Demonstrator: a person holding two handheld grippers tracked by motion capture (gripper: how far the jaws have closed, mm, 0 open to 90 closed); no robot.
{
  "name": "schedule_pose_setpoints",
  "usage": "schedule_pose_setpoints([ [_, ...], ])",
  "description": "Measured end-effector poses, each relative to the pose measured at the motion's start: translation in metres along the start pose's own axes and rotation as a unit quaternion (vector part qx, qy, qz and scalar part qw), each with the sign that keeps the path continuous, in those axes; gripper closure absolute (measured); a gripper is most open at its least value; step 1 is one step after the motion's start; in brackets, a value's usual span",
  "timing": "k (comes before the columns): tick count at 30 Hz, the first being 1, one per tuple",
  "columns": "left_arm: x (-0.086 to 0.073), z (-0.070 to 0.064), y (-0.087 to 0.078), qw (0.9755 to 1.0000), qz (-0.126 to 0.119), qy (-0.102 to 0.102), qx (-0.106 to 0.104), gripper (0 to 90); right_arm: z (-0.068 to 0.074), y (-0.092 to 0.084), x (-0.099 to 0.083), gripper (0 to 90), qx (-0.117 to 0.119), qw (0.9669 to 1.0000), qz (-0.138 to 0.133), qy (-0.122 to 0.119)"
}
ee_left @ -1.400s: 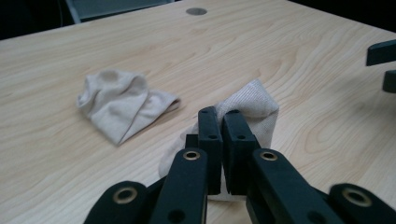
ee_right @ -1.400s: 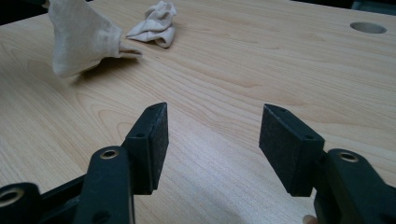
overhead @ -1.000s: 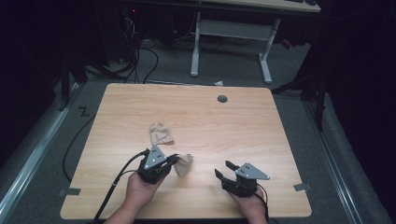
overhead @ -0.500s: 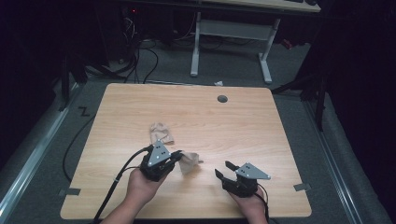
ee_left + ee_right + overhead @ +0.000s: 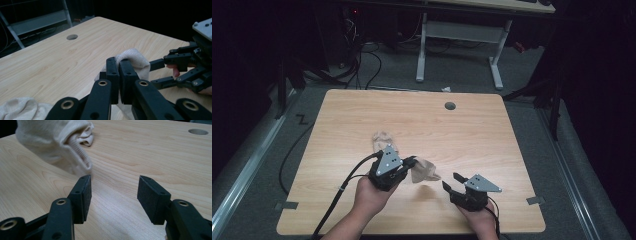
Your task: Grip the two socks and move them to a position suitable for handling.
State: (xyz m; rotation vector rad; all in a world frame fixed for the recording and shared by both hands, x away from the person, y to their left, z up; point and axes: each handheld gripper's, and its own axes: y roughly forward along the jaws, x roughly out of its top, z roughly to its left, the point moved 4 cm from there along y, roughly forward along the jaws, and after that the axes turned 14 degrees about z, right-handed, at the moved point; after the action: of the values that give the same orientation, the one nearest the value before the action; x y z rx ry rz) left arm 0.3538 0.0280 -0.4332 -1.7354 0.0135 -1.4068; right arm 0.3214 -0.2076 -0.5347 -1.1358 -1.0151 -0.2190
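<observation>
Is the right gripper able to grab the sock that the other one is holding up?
Probably yes. The right gripper is open, and the sock hangs just ahead of its jaws from the left gripper, with bare table between them and nothing in the way.

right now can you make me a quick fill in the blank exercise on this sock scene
1. The left gripper is shut on a beige ____.
2. The right gripper's jaws stand ____, with nothing between them.
3. A second sock lies on the wooden ____.

Missing words: sock; open; table
</observation>
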Motion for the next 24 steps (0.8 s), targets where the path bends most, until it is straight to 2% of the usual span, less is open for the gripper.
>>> schedule_pose_setpoints([
  [1,0.0,0.0,0.0,1.0,0.0,0.0,0.0,87.6,0.0,0.0,0.0,45.7,0.0,1.0,-0.001,0.001],
  [2,-0.008,0.009,0.008,0.9997,0.019,-0.014,0.009,87.6,0.0,0.0,0.0,45.7,0.001,1.0,-0.001,0.004],
  [3,-0.008,0.009,0.008,0.9997,0.019,-0.014,0.009,87.7,-0.001,-0.001,-0.001,45.7,0.001,1.0,0.0,0.005],
  [4,-0.022,0.022,0.018,0.9985,0.041,-0.031,0.02,87.6,-0.001,0.0,-0.001,45.7,0.001,1.0,0.0,0.005],
  [6,-0.04,0.035,0.028,0.9965,0.062,-0.049,0.028,87.6,-0.001,0.0,-0.001,45.7,0.002,1.0,0.001,0.004],
  [7,-0.04,0.035,0.028,0.9965,0.062,-0.049,0.028,87.6,-0.001,0.0,-0.001,45.7,0.002,1.0,0.001,0.004],
  [8,-0.058,0.048,0.034,0.9936,0.081,-0.07,0.035,87.5,-0.001,0.0,-0.001,45.8,0.002,1.0,0.002,0.003],
  [9,-0.058,0.048,0.034,0.9936,0.081,-0.07,0.035,87.5,-0.001,0.0,-0.001,45.9,0.001,1.0,0.002,0.003],
  [10,-0.074,0.057,0.038,0.9908,0.097,-0.086,0.04,87.5,-0.001,0.001,-0.001,45.9,0.001,1.0,0.004,0.003],
  [11,-0.074,0.057,0.038,0.9908,0.097,-0.086,0.04,87.4,-0.001,0.001,-0.001,45.9,0.001,1.0,0.004,0.003],
  [13,-0.094,0.068,0.04,0.9866,0.117,-0.103,0.047,87.3,0.0,0.002,-0.001,46.2,0.003,1.0,0.006,0.003],
  [16,-0.107,0.072,0.038,0.9842,0.125,-0.116,0.047,87.2,0.003,0.004,-0.001,48.0,0.01,0.9999,0.008,-0.004],
  [23,-0.113,0.069,0.039,0.9838,0.128,-0.117,0.044,87.1,0.018,0.01,0.002,47.1,0.027,0.9991,0.017,-0.026],
  [24,-0.114,0.068,0.041,0.9832,0.135,-0.116,0.041,87.1,0.021,0.012,0.002,46.5,0.029,0.9989,0.022,-0.03],
])
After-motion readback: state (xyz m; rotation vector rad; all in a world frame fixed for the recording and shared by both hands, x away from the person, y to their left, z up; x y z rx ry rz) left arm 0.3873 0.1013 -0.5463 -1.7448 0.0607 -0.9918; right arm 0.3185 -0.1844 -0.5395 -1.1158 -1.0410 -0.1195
